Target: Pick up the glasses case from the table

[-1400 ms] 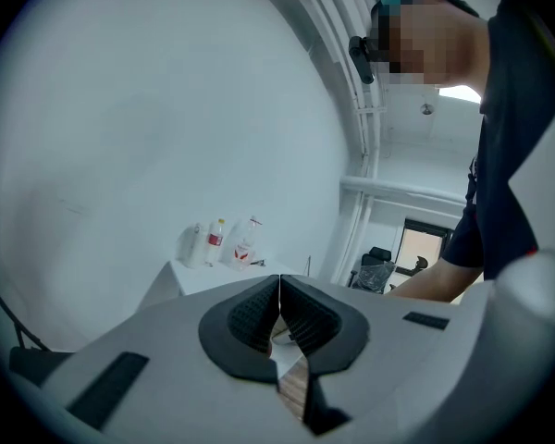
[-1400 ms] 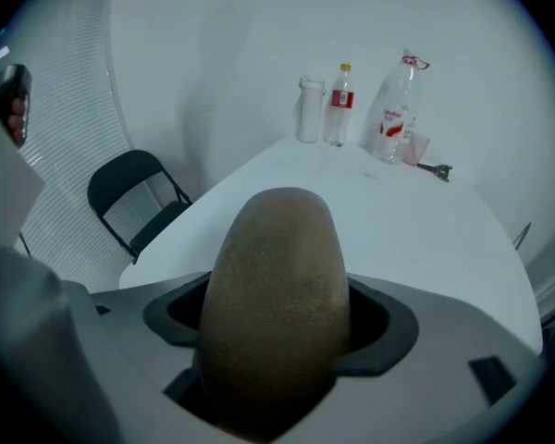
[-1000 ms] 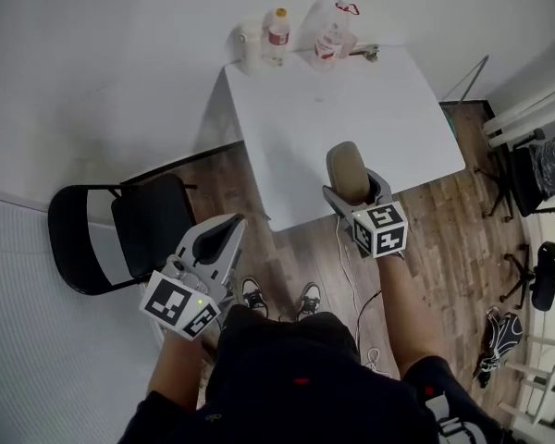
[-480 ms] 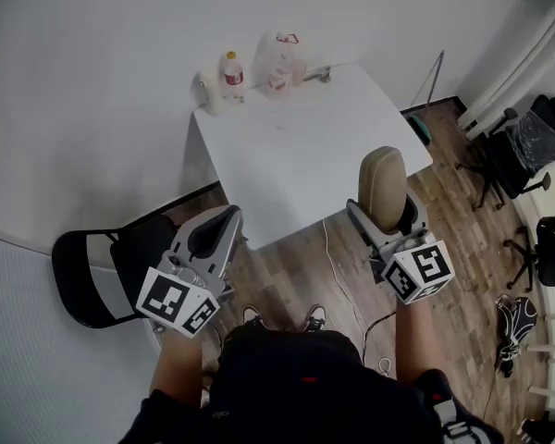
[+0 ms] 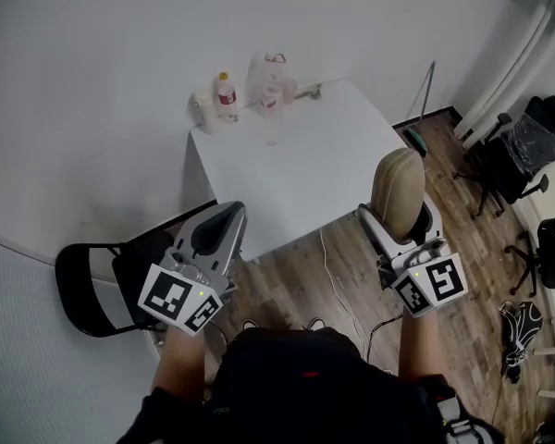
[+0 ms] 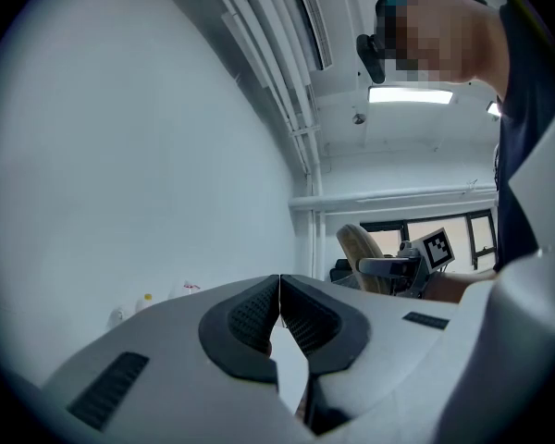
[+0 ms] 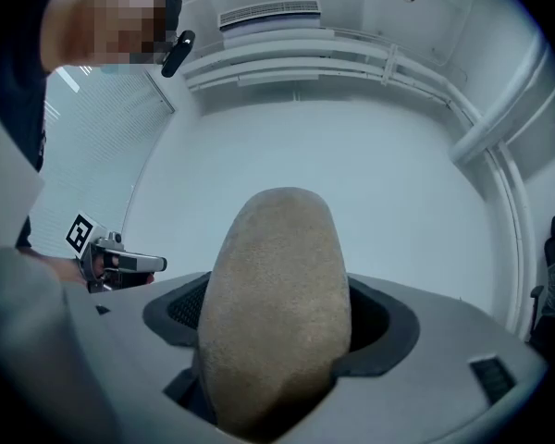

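A tan oval glasses case [image 5: 396, 189] stands upright in my right gripper [image 5: 400, 213], which is shut on it and held off the table's near right corner, above the wood floor. In the right gripper view the glasses case [image 7: 276, 303] fills the middle between the dark pads. My left gripper [image 5: 213, 237] is shut and holds nothing, below the table's near left corner. Its pads [image 6: 259, 317] meet along a thin line in the left gripper view.
A white table [image 5: 296, 169] stands against the wall with bottles [image 5: 225, 95] and a clear bag [image 5: 268, 81] at its far edge. A black chair [image 5: 102, 280] sits at the left. Office chairs [image 5: 527, 155] and a cable on the floor lie at the right.
The right gripper with the glasses case has moved right and away from the table top, now beside its corner. The head view has shifted back; the left gripper stays about where it was.
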A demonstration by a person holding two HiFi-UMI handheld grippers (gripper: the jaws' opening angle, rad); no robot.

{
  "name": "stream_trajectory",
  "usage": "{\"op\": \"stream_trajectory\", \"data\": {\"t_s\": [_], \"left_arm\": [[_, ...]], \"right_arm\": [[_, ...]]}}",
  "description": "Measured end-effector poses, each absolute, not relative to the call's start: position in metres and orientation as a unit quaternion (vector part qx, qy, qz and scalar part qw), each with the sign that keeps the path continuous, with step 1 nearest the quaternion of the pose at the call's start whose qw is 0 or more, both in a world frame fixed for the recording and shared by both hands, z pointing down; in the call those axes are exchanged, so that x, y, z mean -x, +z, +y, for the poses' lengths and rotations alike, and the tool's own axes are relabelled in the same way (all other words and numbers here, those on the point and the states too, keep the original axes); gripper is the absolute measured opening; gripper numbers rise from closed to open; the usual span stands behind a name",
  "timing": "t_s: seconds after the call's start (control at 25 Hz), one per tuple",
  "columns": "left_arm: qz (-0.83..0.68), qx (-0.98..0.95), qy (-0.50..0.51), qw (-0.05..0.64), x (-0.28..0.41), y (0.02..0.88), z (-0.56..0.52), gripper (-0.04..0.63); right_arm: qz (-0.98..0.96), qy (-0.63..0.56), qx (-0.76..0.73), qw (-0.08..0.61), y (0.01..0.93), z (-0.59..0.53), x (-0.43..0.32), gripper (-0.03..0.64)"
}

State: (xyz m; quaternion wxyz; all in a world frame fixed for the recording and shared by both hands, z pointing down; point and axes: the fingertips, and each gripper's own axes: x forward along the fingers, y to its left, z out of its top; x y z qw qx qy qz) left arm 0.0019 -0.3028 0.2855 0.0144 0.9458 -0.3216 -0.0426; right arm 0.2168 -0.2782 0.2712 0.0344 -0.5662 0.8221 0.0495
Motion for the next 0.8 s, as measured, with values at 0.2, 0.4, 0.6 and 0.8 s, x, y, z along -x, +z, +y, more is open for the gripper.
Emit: {"op": "stream_trajectory", "data": {"t_s": [0.2, 0.4, 0.6, 0.8], "left_arm": [[-0.324, -0.945, -0.045, 0.014, -0.003, 0.284, -0.298, 0.023], [-0.324, -0.945, -0.042, 0.013, -0.003, 0.285, -0.296, 0.023], [-0.326, -0.944, -0.044, 0.014, 0.001, 0.284, -0.29, 0.023], [-0.323, -0.945, -0.043, 0.012, 0.001, 0.286, -0.283, 0.023]], "right_arm": [[0.822, 0.052, 0.566, 0.038, 0.266, -0.273, -0.217, 0.397], [0.827, 0.052, 0.559, 0.041, 0.266, -0.271, -0.212, 0.397], [0.828, 0.059, 0.556, 0.036, 0.266, -0.266, -0.206, 0.397], [0.826, 0.062, 0.56, 0.036, 0.266, -0.258, -0.205, 0.397]]}}
